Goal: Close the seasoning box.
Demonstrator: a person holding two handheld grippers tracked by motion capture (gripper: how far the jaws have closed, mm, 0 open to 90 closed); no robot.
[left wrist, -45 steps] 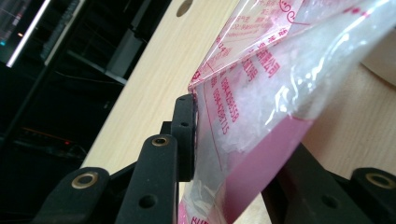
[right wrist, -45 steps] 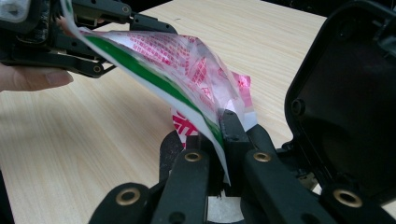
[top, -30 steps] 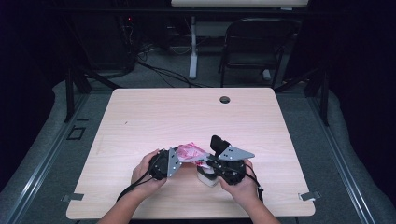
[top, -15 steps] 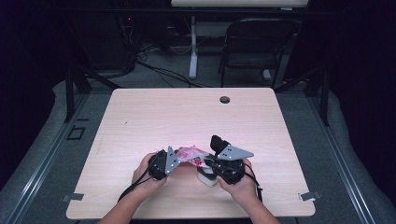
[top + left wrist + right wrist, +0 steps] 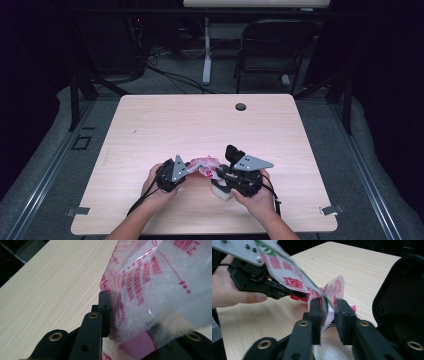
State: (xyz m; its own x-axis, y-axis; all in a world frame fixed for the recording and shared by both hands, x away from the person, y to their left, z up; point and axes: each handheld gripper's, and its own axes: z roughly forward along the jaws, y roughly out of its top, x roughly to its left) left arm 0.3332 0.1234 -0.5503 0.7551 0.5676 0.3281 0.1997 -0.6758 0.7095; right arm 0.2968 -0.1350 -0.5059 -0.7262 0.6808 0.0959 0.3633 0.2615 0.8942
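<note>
Plastic bag [image 5: 205,165], clear with red print, is held up between the two grippers near the front edge of the table [image 5: 150,125], about midway along it. Left gripper [image 5: 186,167]: jaws have just been closing and are clamped on the bag's left end; its own view shows the film [image 5: 150,290] bunched against the jaw. Right gripper [image 5: 220,172]: jaws have just been opening; the bag's edge [image 5: 329,307] hangs in the gap between the parted pads, not pinched. A white object [image 5: 220,190] lies on the table under the right gripper.
</note>
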